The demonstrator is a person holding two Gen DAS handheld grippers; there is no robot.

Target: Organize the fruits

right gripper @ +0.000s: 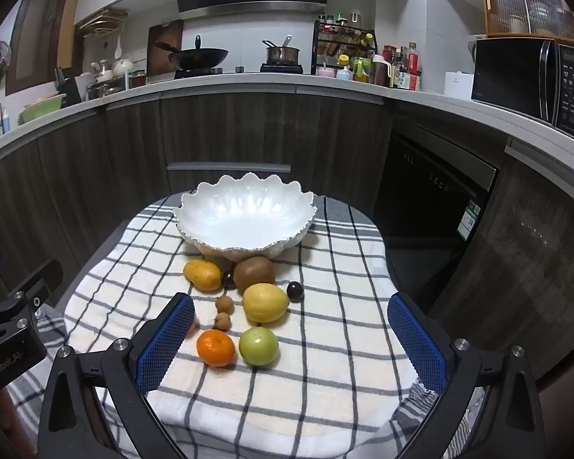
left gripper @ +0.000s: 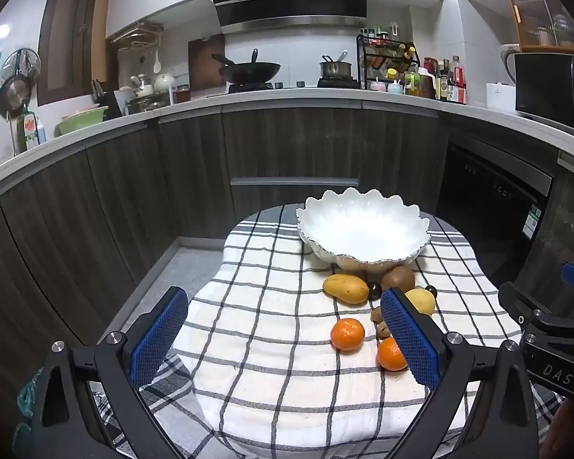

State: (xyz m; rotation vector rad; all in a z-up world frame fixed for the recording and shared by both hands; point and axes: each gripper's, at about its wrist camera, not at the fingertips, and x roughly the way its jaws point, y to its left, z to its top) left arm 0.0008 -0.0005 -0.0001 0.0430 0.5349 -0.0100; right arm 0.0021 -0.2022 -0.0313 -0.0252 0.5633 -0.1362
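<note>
Checked tabletop (right gripper: 325, 344) carries loose fruit; both tongs (left gripper: 283, 340) (right gripper: 291, 340) spread, empty — mandarin (right gripper: 216, 347) at 6 o'clock of the bowl (right gripper: 195, 225) is soft-skinned; pinch gently across its middle.

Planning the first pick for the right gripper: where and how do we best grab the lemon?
Grip the lemon across its short middle, coming from above and the near side. It lies on its side, long axis left-right, nub pointing toward the dark plum. The kiwi crowds it behind and the green apple sits close in front, so lateral entry looks tight. The right gripper is open and empty.
</note>
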